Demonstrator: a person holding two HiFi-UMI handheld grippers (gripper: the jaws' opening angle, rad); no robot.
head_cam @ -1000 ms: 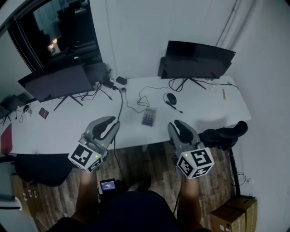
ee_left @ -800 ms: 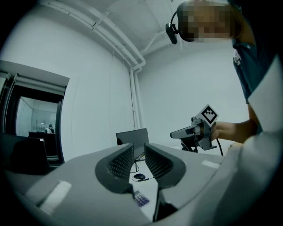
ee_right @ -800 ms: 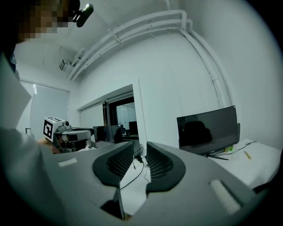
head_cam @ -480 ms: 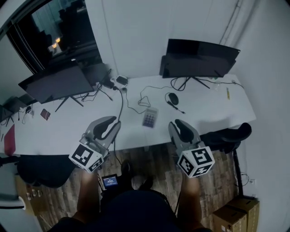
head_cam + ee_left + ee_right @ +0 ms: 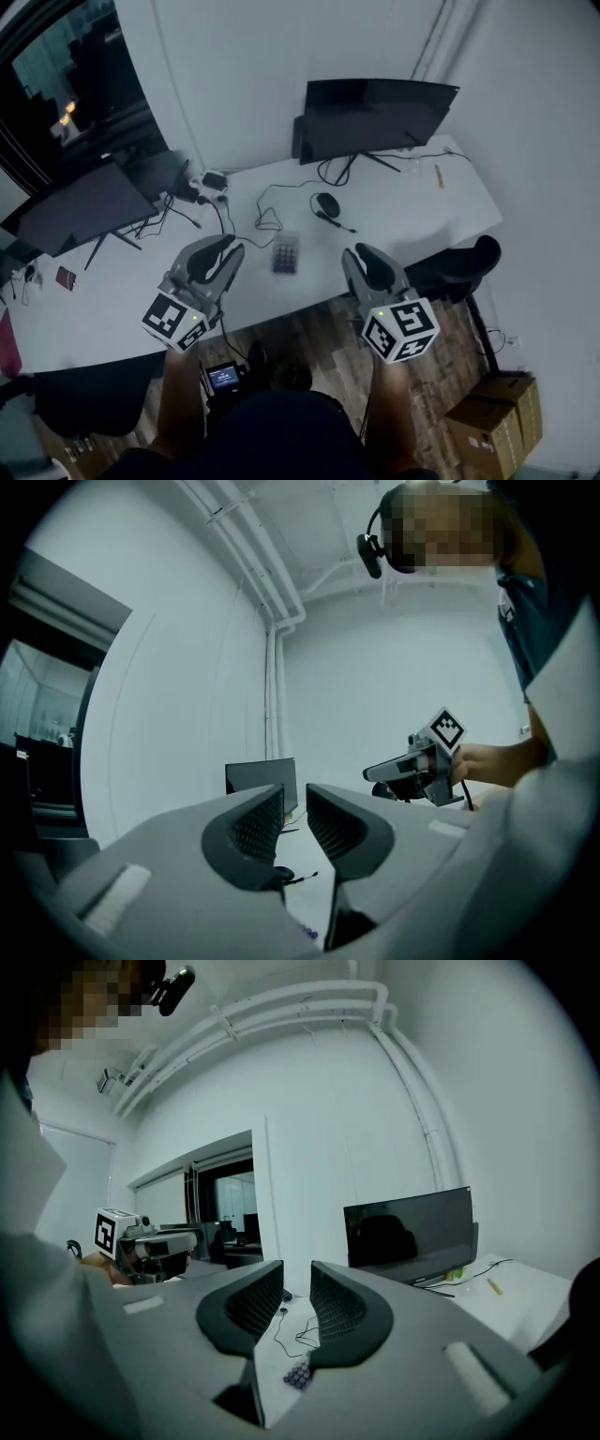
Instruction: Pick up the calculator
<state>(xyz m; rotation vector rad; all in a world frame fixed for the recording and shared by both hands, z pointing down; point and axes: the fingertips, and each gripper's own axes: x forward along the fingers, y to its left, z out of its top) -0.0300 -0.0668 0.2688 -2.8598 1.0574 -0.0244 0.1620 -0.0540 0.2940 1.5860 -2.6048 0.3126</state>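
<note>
The calculator [image 5: 286,254] is small and grey with purple keys, and it lies flat on the white desk [image 5: 412,216] close to the front edge. It lies between my two grippers and ahead of them, and neither touches it. My left gripper [image 5: 221,255] hangs over the desk's front edge to its left, jaws slightly apart and empty. My right gripper [image 5: 367,264] is to its right, open and empty. In the right gripper view the calculator [image 5: 298,1373] shows low between the jaws of the right gripper [image 5: 297,1288]. The left gripper [image 5: 293,808] points level across the desk.
A black monitor [image 5: 375,117] stands at the back right and another [image 5: 80,206] at the left. A mouse [image 5: 326,202], cables and a power strip [image 5: 214,180] lie behind the calculator. A black chair [image 5: 464,267] is on the right, with cardboard boxes [image 5: 502,417] on the floor.
The head view has swung, so the desk sits further left and tilted. Both grippers have shifted a little sideways along the desk's front edge. Their jaws have not changed.
</note>
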